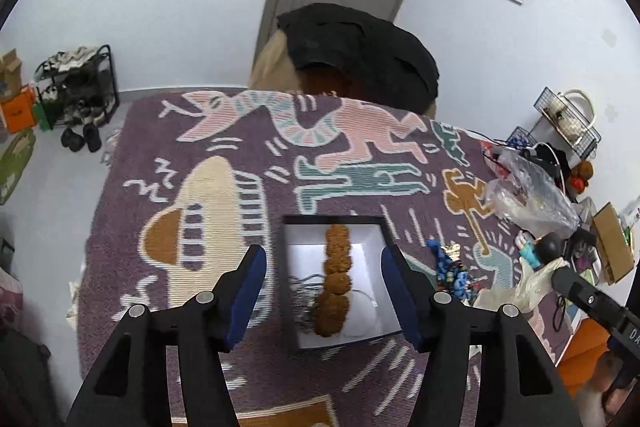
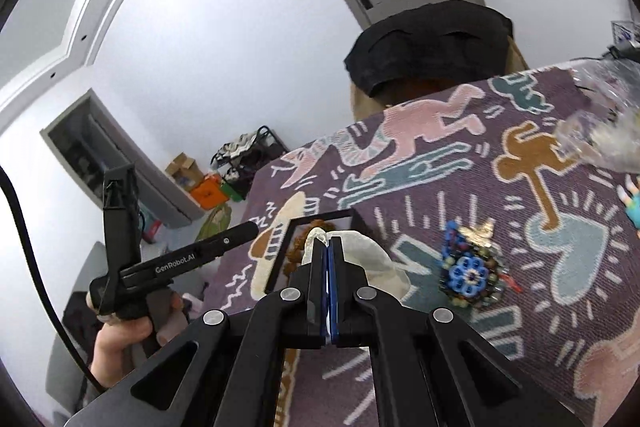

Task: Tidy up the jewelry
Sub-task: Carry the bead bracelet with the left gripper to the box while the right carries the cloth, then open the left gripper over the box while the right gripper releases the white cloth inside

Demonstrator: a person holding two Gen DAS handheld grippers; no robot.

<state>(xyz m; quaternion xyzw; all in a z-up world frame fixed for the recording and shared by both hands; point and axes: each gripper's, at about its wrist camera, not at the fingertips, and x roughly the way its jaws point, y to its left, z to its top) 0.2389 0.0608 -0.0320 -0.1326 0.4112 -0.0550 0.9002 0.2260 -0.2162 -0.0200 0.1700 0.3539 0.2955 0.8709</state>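
A black box with a white inside lies open on the patterned purple rug. In it lie a brown beaded piece and thin dark cords. My left gripper is open and empty, its jaws wide on either side above the box. My right gripper is shut on a pale sheer pouch, held just above the rug beside the box. A pile of blue beaded jewelry lies on the rug to the right; it also shows in the left wrist view.
A clear plastic bag and small boxes and figures crowd the rug's right edge. A chair with a black cloth stands behind the table. A shoe rack stands on the floor at the left.
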